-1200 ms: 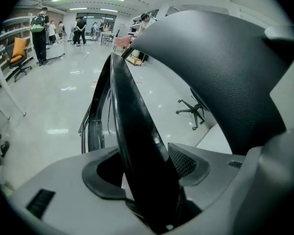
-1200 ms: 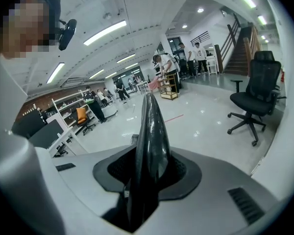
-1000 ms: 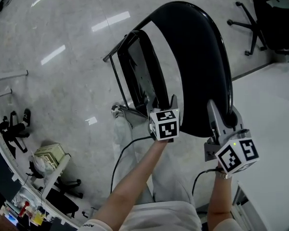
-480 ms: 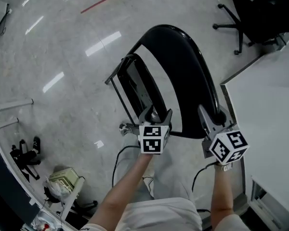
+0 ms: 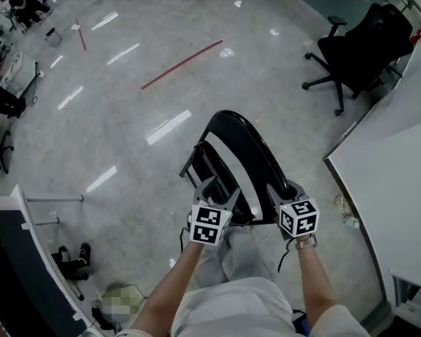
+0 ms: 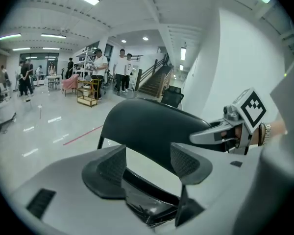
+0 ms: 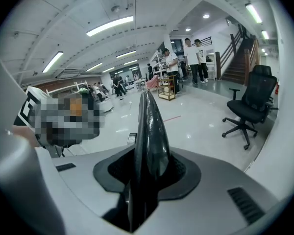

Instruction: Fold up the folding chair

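Between the jaws of the right tool point(image 7: 148, 166) sits the folding chair's backrest point(image 7: 149, 126), clamped, while the left tool point(image 6: 148, 163), jaws just opened and empty, gives no support, so the chair may swing loose.

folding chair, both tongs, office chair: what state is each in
folding chair: mostly folded, standing upright
left tongs: open, jaws have just been opening, nothing gripped
right tongs: shut on the folding chair's top edge
office chair: upright on its wheels, unoccupied
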Demonstrator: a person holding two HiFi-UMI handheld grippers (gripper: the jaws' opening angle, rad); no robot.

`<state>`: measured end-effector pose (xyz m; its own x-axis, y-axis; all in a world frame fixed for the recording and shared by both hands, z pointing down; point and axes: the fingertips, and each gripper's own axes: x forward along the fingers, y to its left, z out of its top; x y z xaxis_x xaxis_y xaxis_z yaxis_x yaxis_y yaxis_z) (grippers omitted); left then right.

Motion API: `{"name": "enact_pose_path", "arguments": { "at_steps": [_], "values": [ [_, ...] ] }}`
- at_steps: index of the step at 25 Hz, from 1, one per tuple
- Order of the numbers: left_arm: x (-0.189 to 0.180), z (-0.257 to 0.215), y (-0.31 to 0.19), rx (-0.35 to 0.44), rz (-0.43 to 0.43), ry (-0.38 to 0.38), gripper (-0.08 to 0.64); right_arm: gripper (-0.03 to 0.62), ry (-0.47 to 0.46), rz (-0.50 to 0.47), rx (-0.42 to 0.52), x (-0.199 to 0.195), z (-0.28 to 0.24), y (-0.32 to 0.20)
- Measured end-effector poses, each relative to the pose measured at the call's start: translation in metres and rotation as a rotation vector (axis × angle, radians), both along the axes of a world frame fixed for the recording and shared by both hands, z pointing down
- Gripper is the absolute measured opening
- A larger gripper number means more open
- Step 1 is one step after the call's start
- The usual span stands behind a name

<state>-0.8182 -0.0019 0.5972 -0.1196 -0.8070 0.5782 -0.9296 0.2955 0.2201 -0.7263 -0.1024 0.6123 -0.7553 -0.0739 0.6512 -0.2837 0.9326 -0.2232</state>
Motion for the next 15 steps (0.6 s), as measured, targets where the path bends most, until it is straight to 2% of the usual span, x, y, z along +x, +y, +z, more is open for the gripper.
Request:
{"name": "enact_pose_path", "arguments": {
  "at_steps": [6,10,15],
  "values": [
    [0.002,-0.047,0.003,0.002,0.094,-0.088,0.293,0.110,0.036,-0.002,-0.067,0.001,-0.001,0.018],
    [0.005,-0.078,-0.021,0.007,0.244,-0.170,0.293,0.100,0.058,-0.010,-0.111,0.006,-0.002,0.012],
    [-0.001,-0.088,-0.034,-0.031,0.403,-0.238,0.293,0.095,0.061,-0.023,-0.133,0.000,0.003,0.023]
  ]
}}
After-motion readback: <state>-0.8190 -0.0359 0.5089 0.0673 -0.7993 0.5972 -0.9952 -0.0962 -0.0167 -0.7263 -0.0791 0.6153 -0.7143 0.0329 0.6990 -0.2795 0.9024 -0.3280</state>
